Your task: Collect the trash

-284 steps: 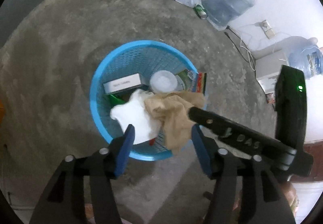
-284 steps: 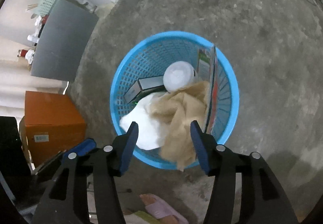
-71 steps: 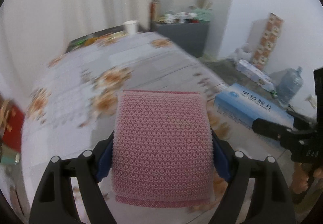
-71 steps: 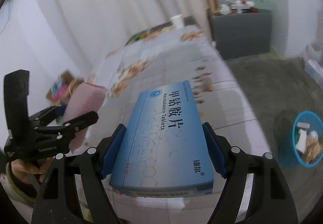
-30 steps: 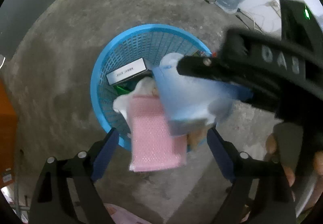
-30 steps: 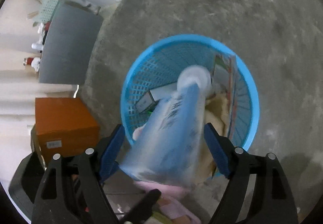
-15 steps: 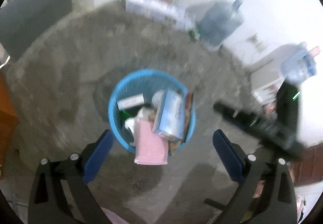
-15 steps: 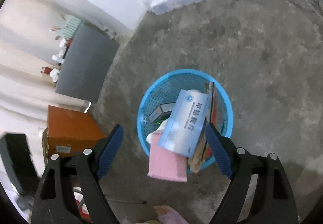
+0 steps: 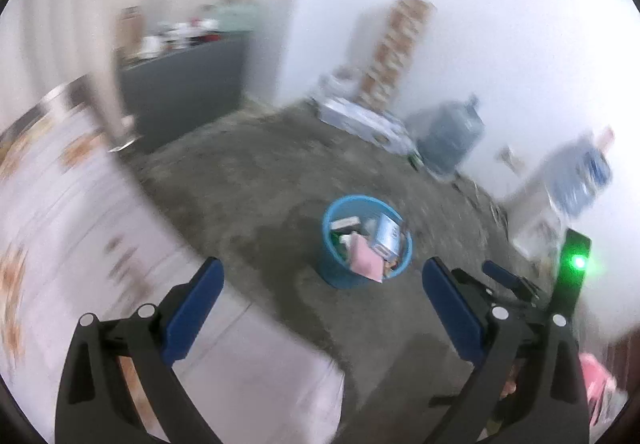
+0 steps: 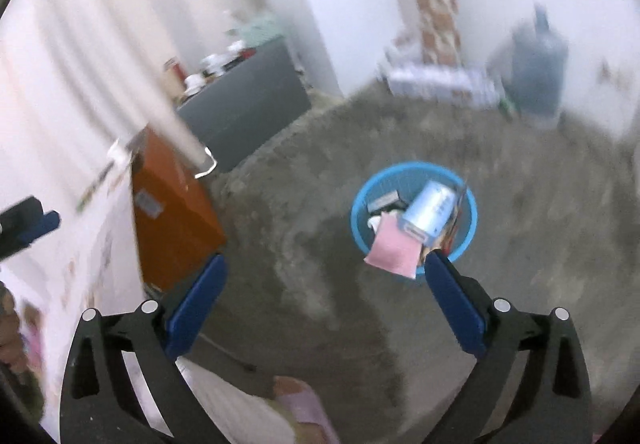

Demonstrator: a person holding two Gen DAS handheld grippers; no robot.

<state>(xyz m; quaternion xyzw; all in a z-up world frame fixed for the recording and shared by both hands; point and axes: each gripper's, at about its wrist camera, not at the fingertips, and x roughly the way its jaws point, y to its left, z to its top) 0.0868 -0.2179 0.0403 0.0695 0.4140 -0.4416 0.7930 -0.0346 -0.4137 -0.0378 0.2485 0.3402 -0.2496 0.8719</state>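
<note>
A blue mesh basket (image 9: 335, 276) (image 10: 414, 167) stands on the grey concrete floor, some way below and ahead of both grippers. A pink knitted cloth (image 9: 366, 264) (image 10: 392, 249) hangs over its near rim. A light blue medicine box (image 9: 387, 240) (image 10: 428, 214) leans inside on other trash. My left gripper (image 9: 322, 266) is open and holds nothing. My right gripper (image 10: 326, 260) is opening its jaws wide, with nothing between them. In the right wrist view the left gripper (image 10: 28, 224) shows at the far left edge. Both views are blurred.
A table with a floral cloth (image 9: 60, 204) is at the left, with an orange box (image 10: 172, 212) beside it. A grey cabinet (image 10: 248, 104) stands by the curtain. Water jugs (image 9: 452, 136) (image 10: 538, 60) and a long white pack (image 9: 360, 120) line the far wall. A foot (image 10: 296, 392) is below.
The pink cloth and the blue box left the jaws and landed in the basket. Both grippers then rose and drew back, so the basket looks small and the walls come into view.
</note>
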